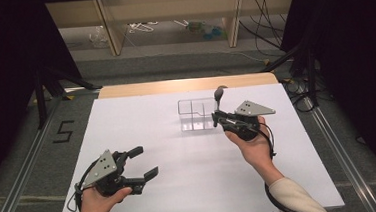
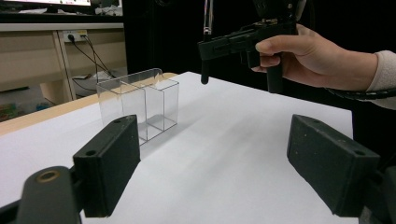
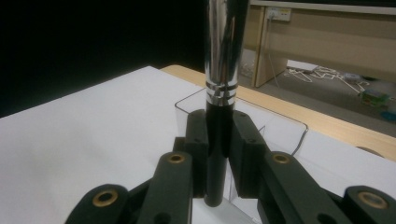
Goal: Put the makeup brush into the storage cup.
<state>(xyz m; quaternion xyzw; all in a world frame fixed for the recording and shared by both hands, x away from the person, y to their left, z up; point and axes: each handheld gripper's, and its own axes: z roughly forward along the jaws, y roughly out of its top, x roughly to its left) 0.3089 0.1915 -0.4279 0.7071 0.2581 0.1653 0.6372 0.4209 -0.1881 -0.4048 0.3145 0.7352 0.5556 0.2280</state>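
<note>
The makeup brush (image 3: 219, 107) stands upright in the right gripper (image 3: 219, 140), whose two black jaws are pressed against its dark handle from either side, pinching it low on the shaft. Above the pads a chrome ferrule with thin ring bands rises out of the top of the right gripper view. In the high view the brush (image 1: 219, 100) sticks up from the gripper's front end, its grey bristle head at the top, at about one o'clock from the middle of the table. The left gripper view shows the brush's dark lower end (image 2: 204, 74) hanging clear above the white surface.

Just beside the brush, at its nine o'clock in the high view, stands a clear plastic organizer (image 1: 195, 114) with partitioned compartments, upright on the table. In the right gripper view its transparent rim (image 3: 280, 116) lies directly behind and under the jaws; whether the brush tip is over a compartment or just short of it, I cannot tell.

The right hand (image 1: 251, 144) grips the tool from the five o'clock side.

The left gripper (image 1: 142, 162) sits well apart, at about seven o'clock on the white table (image 1: 191, 186), with its jaws spread wide and nothing between them; the left hand (image 1: 97, 202) holds it low over the surface.
</note>
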